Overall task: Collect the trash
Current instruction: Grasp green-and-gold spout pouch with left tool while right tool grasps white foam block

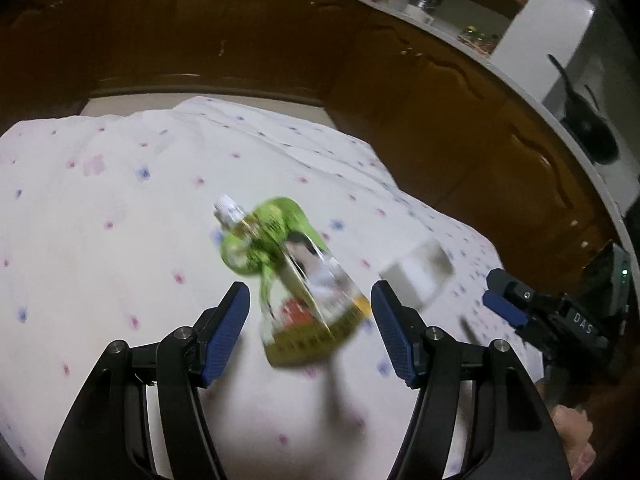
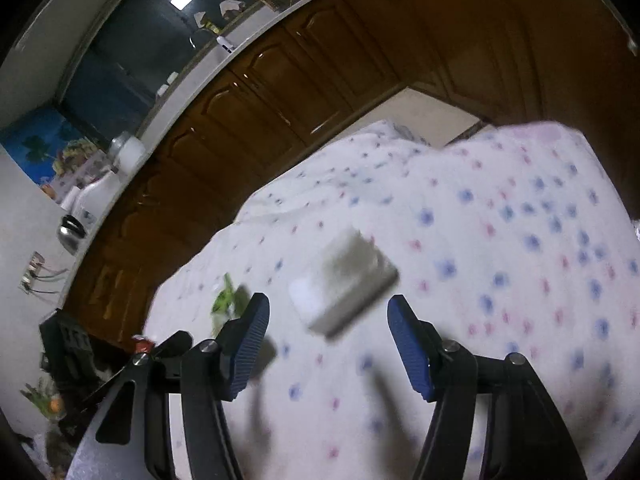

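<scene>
Nothing collected yet — both pieces of trash lie on the flowered cloth.

Left gripper, jaws apart and empty, nears the green pouch; right gripper, likewise open, faces the white box — neither gripped.

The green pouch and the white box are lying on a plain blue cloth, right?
Not quite. The green pouch and the white box do lie on a cloth, but it is white with little pink and blue flowers, as both wrist views show.

White letters "DAS" stood on black body of right gripper. Print on green pouch blurred, unreadable.
</scene>
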The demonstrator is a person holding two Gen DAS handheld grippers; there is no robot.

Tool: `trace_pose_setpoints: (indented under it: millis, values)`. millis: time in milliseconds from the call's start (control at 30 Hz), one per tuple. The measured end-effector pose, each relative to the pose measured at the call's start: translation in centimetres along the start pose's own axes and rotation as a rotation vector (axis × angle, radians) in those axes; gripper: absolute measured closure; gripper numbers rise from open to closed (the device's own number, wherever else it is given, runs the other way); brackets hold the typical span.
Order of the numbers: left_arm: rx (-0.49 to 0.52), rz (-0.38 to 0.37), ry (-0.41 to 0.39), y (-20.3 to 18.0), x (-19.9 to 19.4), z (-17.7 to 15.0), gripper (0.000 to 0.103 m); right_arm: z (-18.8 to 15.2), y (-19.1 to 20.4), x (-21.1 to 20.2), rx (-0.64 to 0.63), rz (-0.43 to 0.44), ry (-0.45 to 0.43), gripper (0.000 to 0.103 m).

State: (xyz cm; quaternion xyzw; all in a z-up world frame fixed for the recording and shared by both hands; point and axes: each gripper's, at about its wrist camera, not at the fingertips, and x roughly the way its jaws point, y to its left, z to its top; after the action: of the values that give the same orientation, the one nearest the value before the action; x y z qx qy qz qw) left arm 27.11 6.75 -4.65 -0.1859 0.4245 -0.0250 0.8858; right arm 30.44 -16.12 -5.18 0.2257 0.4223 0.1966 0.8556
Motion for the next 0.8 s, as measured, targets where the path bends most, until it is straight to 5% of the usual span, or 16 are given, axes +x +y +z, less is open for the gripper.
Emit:
trace_pose_setpoints:
  millis: [200,267,367,400,533,700,800]
  values:
    - [0.002,0.022,0.023,0.7,1.9,1.1,0.041,1.5,-0.3,4.1,-0.070,-0.049,0.082,0.041]
    - [0.020,0.027,0.027,0.5,2.2,1.1,0.044,1.3,-0.4,4.8,-0.093,-0.063,0.101,0.053]
    - [0.048,0.018,0.058,0.2,3.2,1.0,0.071,0.9,-0.8,5.0,-0.100,-0.071,0.102,0.071]
    - [0.057,0.016,0.072,0.0,3.7,1.0,0.087,0.7,-0.9,4.7,-0.104,-0.062,0.087,0.075]
    - [0.082,0.006,0.068,-0.5,3.9,0.5,0.096,0.0,-0.9,3.0,-0.101,-0.020,0.062,0.103]
    - [0.140,-0.030,0.042,-2.4,2.0,-0.8,0.099,-1.3,-1.1,-0.4,-0.101,0.001,0.030,0.103]
    - [0.161,-0.030,0.017,-2.9,0.6,-1.6,0.099,-1.3,-1.4,-1.2,-0.080,0.007,0.022,0.086]
